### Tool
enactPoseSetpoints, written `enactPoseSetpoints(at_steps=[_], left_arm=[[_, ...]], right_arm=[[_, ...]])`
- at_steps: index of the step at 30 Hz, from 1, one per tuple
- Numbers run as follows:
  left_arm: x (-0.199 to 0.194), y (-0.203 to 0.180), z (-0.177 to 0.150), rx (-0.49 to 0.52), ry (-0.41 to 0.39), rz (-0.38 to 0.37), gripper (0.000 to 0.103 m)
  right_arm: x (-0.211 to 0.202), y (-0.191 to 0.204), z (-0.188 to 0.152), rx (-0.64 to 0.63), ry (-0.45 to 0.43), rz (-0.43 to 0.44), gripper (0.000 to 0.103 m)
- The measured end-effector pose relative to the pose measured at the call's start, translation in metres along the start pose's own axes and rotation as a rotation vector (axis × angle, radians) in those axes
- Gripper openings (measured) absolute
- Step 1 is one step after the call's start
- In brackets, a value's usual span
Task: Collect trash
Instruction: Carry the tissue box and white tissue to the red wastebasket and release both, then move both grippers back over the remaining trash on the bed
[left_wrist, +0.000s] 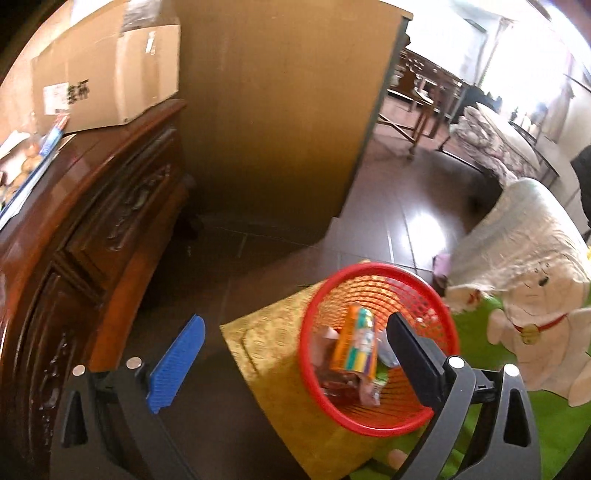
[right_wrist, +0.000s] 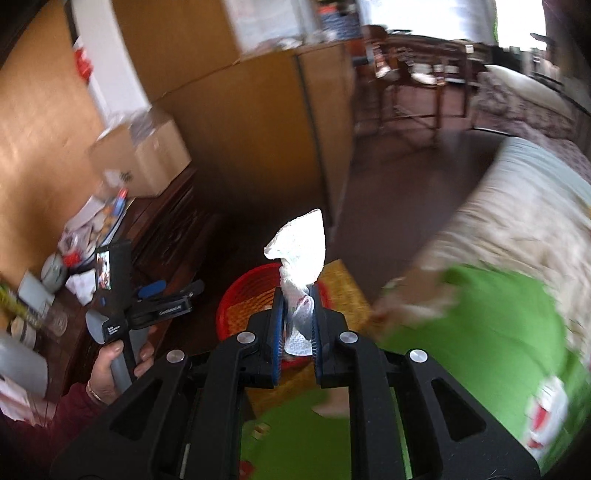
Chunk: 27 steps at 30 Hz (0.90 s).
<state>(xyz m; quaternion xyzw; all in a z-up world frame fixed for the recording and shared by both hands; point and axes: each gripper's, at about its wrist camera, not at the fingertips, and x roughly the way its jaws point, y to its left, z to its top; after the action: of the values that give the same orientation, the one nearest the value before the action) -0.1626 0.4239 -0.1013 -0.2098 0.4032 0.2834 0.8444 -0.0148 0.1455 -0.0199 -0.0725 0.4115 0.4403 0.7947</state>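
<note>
Our right gripper (right_wrist: 297, 321) squeezes a crumpled white tissue (right_wrist: 301, 251); our left gripper (left_wrist: 295, 354) gapes empty near the red mesh bin (left_wrist: 380, 350), a white plush dog (left_wrist: 535, 325) to its right.

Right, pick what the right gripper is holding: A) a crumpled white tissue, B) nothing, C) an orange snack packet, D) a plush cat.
A: the right gripper is shut on a crumpled white tissue that sticks up between its pads, in front of the red mesh basket.

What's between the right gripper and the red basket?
Only the crumpled white tissue, pinched in the right gripper, which sticks up in front of the red basket. This shows in the right wrist view.
</note>
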Motion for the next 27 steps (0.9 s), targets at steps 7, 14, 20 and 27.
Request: enactPoseSetpoints(at_steps=[7,14,20,27], left_arm=[[0.019,0.023,-0.004,-0.049,0.033,0.008,0.097],[0.027,0.022,-0.007,-0.045,0.052,0.019,0.097],[0.014,0.007,-0.001,-0.012,0.023,-0.001,0.097],[-0.023,-0.021,0.012,0.062,-0.046,-0.013,0.097]], right_arm=[[0.084,0.027,0.003,-0.078,0.162,0.063,0.029],[0.108,0.007,0.001,0.038,0.210,0.131,0.050],[0.091,0.004,0.000,0.059,0.155,0.127,0.050],[0.032,-0.010,0.011,0.043,0.007,0.064,0.050]])
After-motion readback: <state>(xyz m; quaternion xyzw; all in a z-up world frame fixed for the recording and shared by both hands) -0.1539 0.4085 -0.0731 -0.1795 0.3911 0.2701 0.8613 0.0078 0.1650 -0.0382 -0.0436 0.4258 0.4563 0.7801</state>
